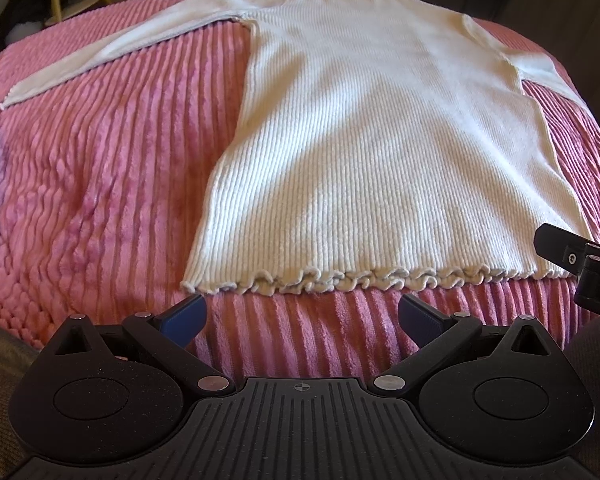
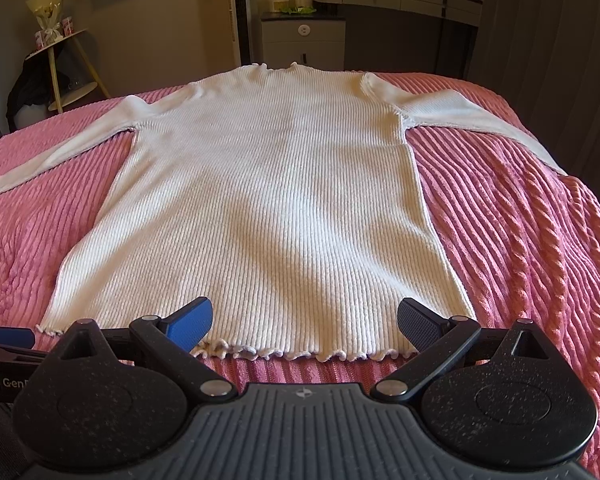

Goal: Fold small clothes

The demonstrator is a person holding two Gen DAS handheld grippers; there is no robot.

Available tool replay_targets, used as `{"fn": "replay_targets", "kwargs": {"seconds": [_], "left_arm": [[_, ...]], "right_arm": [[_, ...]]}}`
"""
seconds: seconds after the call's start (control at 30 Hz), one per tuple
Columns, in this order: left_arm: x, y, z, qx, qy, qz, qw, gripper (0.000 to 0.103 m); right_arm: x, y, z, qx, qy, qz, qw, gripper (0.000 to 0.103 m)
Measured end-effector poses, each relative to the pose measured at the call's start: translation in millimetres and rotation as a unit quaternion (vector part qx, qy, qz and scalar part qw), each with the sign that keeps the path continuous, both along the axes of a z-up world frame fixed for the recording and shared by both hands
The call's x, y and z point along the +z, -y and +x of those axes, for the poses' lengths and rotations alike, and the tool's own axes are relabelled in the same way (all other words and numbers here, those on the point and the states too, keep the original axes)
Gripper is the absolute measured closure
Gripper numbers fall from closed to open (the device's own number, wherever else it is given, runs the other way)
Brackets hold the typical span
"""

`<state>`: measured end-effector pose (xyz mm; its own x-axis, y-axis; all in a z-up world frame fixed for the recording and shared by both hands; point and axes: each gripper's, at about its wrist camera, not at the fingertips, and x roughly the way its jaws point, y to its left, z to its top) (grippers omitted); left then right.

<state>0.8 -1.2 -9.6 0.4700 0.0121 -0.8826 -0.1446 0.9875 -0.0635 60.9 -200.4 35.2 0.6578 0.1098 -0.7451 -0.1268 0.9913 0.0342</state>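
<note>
Looking through the left wrist camera, we find a white ribbed sweater (image 1: 364, 140) spread flat on a pink corded bedspread (image 1: 112, 184), filling the centre and right of the frame. Its knit runs in fine lengthwise ribs; the hem (image 1: 340, 278) is ruffled and lies across the lower middle. One sleeve (image 1: 112, 48) stretches to the upper left, the other runs off at the right edge. Our left gripper (image 1: 300, 316) sits just short of the hem, fingers wide apart, nothing between the blue pads (image 1: 184, 320). Part of our right gripper (image 1: 580, 264) enters at the right edge.

From the right wrist camera, the sweater (image 2: 268, 208) lies centred, collar (image 2: 278, 67) at the upper middle, both sleeves angled outward and down. Soft shadows cross the body. Our right gripper (image 2: 304, 324) is spread open, both pads over the hem (image 2: 292, 354) corner region, whether touching the fabric we cannot tell. A bedside cabinet (image 2: 303, 42) stands beyond.
</note>
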Motion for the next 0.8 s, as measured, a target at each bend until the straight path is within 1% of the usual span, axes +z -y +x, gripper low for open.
{"fn": "replay_targets", "kwargs": {"seconds": [0.8], "left_arm": [[-0.9,3.5,6.2,-0.002,-0.009,0.0,1.0,0.0]], "right_arm": [[-3.4,2.6,4.0,0.002,-0.008,0.009,1.0,0.004]]}}
